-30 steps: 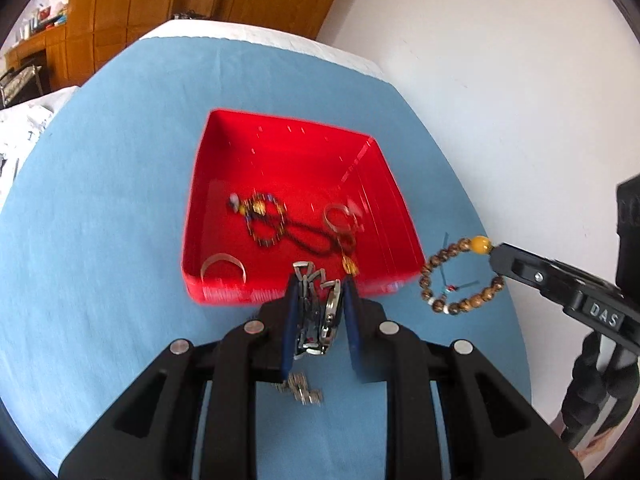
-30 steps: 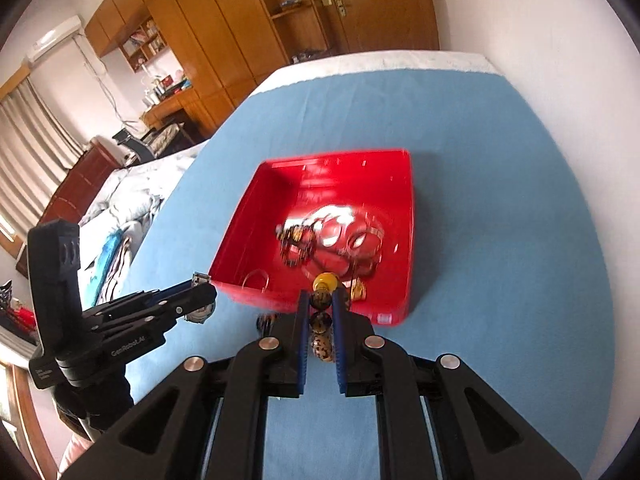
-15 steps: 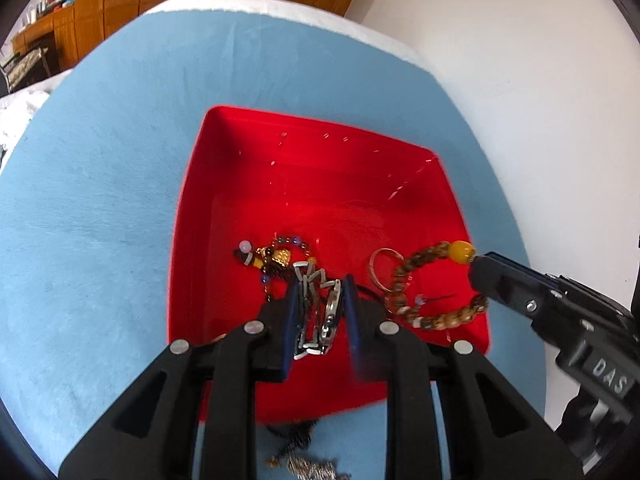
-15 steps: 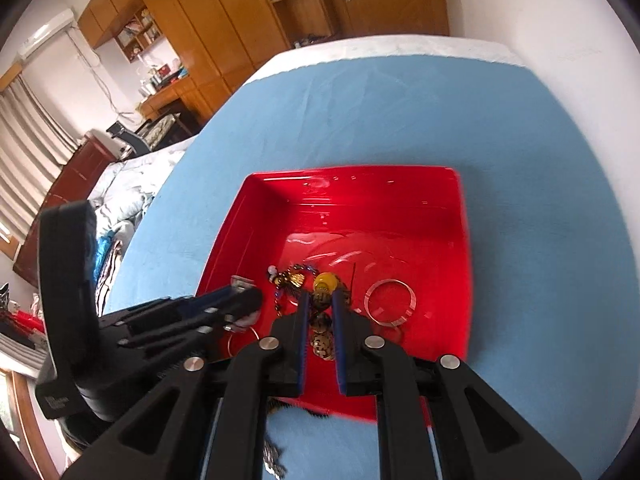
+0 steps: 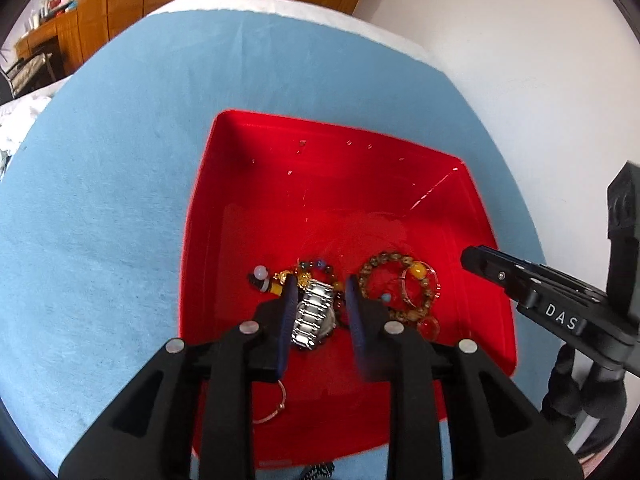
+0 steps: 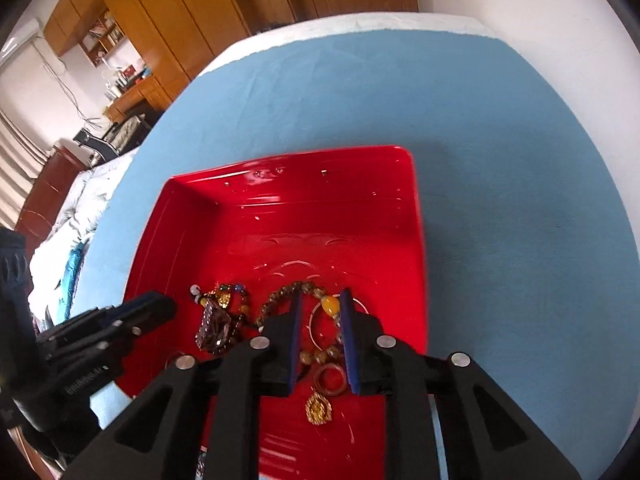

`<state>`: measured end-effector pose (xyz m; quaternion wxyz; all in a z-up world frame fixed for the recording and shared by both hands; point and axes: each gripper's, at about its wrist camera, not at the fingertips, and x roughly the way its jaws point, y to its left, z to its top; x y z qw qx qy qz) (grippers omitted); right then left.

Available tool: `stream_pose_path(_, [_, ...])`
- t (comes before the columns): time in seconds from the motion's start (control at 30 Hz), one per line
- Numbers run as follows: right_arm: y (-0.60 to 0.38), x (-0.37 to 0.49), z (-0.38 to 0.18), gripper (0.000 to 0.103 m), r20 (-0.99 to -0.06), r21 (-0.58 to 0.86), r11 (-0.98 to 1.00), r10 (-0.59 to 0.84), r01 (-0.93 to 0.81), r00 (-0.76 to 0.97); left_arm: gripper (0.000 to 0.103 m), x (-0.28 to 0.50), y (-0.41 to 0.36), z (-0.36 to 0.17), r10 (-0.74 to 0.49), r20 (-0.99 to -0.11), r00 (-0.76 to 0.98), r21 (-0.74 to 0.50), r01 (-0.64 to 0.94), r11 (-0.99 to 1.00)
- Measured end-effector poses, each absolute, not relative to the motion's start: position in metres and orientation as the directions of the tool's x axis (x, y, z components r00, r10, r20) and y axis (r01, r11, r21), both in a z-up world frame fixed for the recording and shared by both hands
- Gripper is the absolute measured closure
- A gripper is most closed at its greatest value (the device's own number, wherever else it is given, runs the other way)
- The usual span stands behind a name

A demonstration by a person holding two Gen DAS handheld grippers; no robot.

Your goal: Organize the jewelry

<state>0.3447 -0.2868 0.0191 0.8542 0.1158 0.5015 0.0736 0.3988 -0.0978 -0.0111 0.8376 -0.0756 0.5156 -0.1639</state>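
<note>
A red tray (image 5: 328, 168) (image 6: 288, 216) lies on the blue cloth. My left gripper (image 5: 320, 292) is open over the tray, and a silver metal watch (image 5: 314, 314) lies between its fingers on the tray floor. My right gripper (image 6: 320, 308) is open over the tray. A brown bead bracelet with a yellow bead (image 6: 330, 306) (image 5: 394, 280) lies under it. A dark bead string with a gold charm (image 5: 280, 278) (image 6: 224, 300), a red ring (image 6: 330, 378), a gold pendant (image 6: 319, 410) and a thin bangle (image 5: 276, 404) also lie in the tray.
The blue cloth (image 5: 120, 200) covers a table against a white wall (image 5: 520, 60). Wooden cabinets (image 6: 180, 20) and a bed (image 6: 72, 216) stand beyond. A small piece of jewelry (image 5: 318, 470) lies on the cloth below the tray's near edge.
Both grippers moved forward over the tray and opened. The watch dropped from the left gripper and the bead bracelet from the right, and both now lie in the tray.
</note>
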Motion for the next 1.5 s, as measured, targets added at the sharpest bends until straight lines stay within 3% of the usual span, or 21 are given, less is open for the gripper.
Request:
stream_pose_path(0.13, [-0.290,0.319,0.032,0.084,-0.810,0.280,0.959,0.256,-0.037,0.527,0.066,0.376,-0.086,0.005,-0.342,-0.822,0.454,-0.279,0.203,0.939])
stream_pose_path(0.27, [-0.284,0.285,0.044,0.082,-0.791,0.278,0.957,0.277,-0.082,0.545,0.048,0.345,-0.072,0.014,-0.279,-0.820,0.500,-0.210,0.192,0.959])
stream_pose_path(0.37, [-0.276,0.262,0.043,0.080,-0.797,0.268,0.956,0.289,-0.118,0.531,0.044,0.324,-0.060,0.016,-0.246,-0.826,0.508,-0.178,0.180,0.967])
stream_pose_path(0.6, [-0.261,0.224,0.022,0.080,-0.824,0.299,0.941,0.337,-0.155,0.455,0.022,0.275,-0.027,-0.001,-0.205,-0.847,0.491,-0.146,0.154,0.977])
stream_pose_path(0.87, [-0.235,0.191,0.002,0.071,-0.852,0.278,0.937,0.342,-0.210,0.398,0.013,0.230,-0.011,-0.018,-0.180,-0.856,0.485,-0.131,0.134,0.982])
stream_pose_path(1.5, [-0.170,0.191,-0.027,0.068,-0.885,0.274,0.911,0.364,-0.307,0.291,0.012,0.225,-0.004,-0.048,-0.135,-0.876,0.463,-0.104,0.092,0.990])
